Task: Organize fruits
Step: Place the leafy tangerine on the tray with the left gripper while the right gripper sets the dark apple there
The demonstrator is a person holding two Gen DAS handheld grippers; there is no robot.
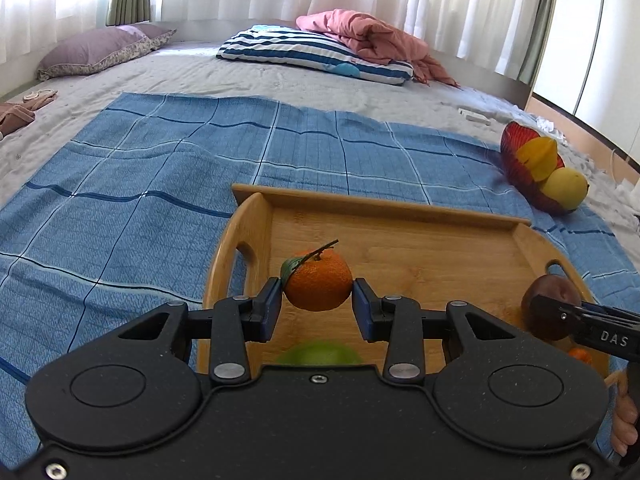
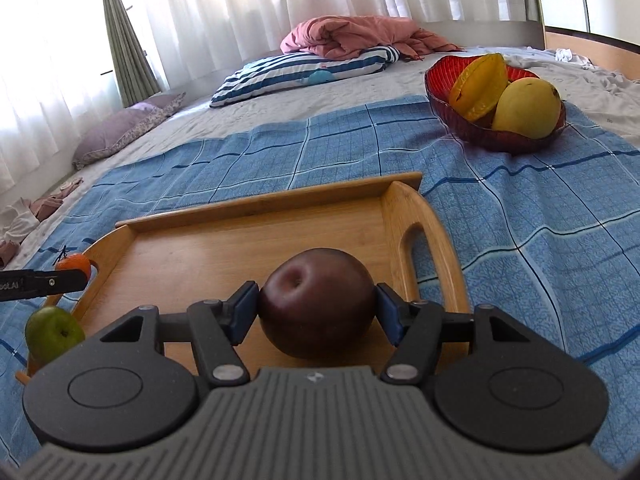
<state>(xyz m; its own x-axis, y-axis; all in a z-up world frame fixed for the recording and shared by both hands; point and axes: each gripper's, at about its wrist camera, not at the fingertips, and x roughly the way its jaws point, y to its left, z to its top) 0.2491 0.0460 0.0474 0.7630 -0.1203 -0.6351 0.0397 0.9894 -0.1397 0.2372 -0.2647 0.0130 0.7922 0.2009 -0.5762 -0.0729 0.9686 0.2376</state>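
Note:
A wooden tray (image 1: 400,208) (image 2: 256,200) lies on a blue checked cloth on the bed. My left gripper (image 1: 318,300) is shut on an orange tangerine (image 1: 318,282) with a leaf and stem, held over the tray's left part. My right gripper (image 2: 318,312) is shut on a dark red apple (image 2: 318,300) over the tray's right side; the apple (image 1: 550,304) also shows at the right edge of the left wrist view. A green apple (image 1: 320,354) (image 2: 52,332) rests on the tray near its front. The tangerine (image 2: 74,266) and a left finger show at the left of the right wrist view.
A red bowl (image 2: 444,96) (image 1: 516,152) with a starfruit (image 2: 478,84) and a yellow mango (image 2: 528,108) stands on the cloth beyond the tray's right end. A small orange fruit (image 1: 580,356) peeks below the right gripper. Pillows and a pink blanket (image 1: 368,36) lie far back.

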